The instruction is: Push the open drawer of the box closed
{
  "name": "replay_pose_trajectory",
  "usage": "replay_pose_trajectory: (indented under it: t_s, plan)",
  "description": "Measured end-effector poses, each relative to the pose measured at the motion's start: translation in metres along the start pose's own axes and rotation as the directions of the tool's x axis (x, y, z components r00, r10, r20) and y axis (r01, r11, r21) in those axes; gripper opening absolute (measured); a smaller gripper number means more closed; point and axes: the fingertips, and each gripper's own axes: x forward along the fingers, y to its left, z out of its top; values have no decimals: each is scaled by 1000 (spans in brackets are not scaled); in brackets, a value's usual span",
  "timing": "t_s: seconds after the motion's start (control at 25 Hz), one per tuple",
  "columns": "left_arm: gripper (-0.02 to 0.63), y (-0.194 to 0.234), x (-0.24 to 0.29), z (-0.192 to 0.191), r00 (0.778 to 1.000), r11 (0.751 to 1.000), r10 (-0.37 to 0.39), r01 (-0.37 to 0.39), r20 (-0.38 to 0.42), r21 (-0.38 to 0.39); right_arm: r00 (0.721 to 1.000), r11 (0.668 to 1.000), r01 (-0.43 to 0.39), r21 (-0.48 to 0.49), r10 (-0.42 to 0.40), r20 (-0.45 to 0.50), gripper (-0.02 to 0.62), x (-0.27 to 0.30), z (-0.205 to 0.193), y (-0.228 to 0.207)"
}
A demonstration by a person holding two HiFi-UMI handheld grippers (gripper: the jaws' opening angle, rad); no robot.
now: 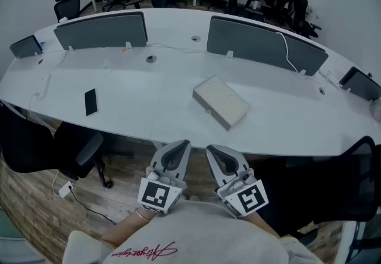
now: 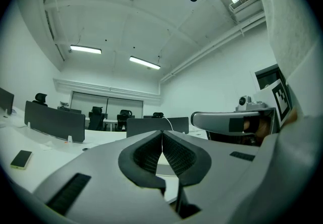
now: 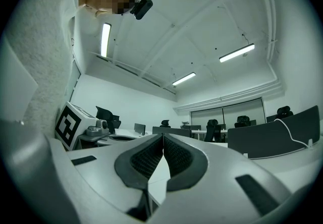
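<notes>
The box [image 1: 221, 101] lies flat on the counter [image 1: 137, 90], right of centre, and I cannot tell whether its drawer is open. The left claw [image 1: 177, 148] and right claw [image 1: 215, 153] hover near the person's body, short of the counter's near edge. Both are pressed shut on nothing, probably so a blunt tip can push.

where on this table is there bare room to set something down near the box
The widest bare stretch lies between the phone and the box, along the table's near edge. Right of the box, out to the table's end, is bare too. It gets tighter at the back, by the grey dividers and the white cable.
</notes>
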Motion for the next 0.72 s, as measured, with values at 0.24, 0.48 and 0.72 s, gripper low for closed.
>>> replay_pose_trajectory:
  t_s: [0.24, 0.48, 0.72]
  plan:
    - [18, -3, 5, 0, 1000, 1000, -13, 13, -3, 1, 1000, 1000, 10, 14, -11, 16, 18, -2, 2, -3]
    - [18, -8, 8, 4, 1000, 1000, -23, 23, 6, 2, 1000, 1000, 9, 17, -9, 27, 18, -4, 4, -5]
    - [18, -8, 12, 0, 1000, 999, -27, 27, 0, 25, 1000, 1000, 17, -23, -18, -12, 18, -6, -4, -11]
